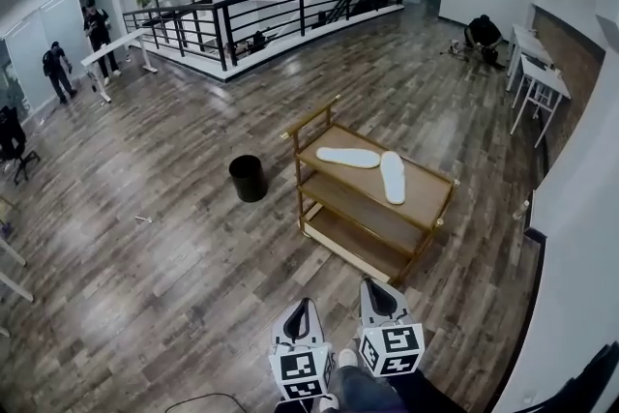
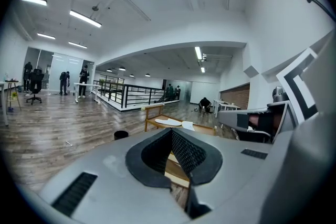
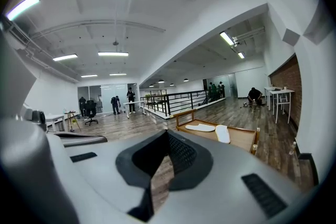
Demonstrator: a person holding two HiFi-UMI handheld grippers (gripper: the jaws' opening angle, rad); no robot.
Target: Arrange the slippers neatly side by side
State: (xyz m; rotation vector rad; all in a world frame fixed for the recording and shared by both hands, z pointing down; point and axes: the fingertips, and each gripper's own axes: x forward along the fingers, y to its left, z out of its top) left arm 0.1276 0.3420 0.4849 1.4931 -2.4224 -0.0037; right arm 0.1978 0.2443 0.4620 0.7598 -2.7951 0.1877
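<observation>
Two white slippers lie on the top shelf of a wooden cart (image 1: 437, 209) in the middle of the floor. One slipper (image 1: 348, 157) lies crosswise and the other slipper (image 1: 393, 177) lies lengthwise, their ends close together in an angle. Both also show far off in the gripper views: slippers (image 2: 169, 121) (image 2: 188, 125) and slippers (image 3: 200, 127) (image 3: 223, 134). My left gripper (image 1: 300, 309) and right gripper (image 1: 373, 289) hang side by side at the bottom of the head view, well short of the cart. Each is shut with nothing in it, left gripper (image 2: 171, 131) and right gripper (image 3: 167, 132) alike.
A black bin (image 1: 248, 178) stands on the wood floor left of the cart. White tables (image 1: 538, 80) line the right wall, near a crouching person (image 1: 482, 35). A black railing (image 1: 242, 19) crosses the back. Other people (image 1: 58, 71) stand far left.
</observation>
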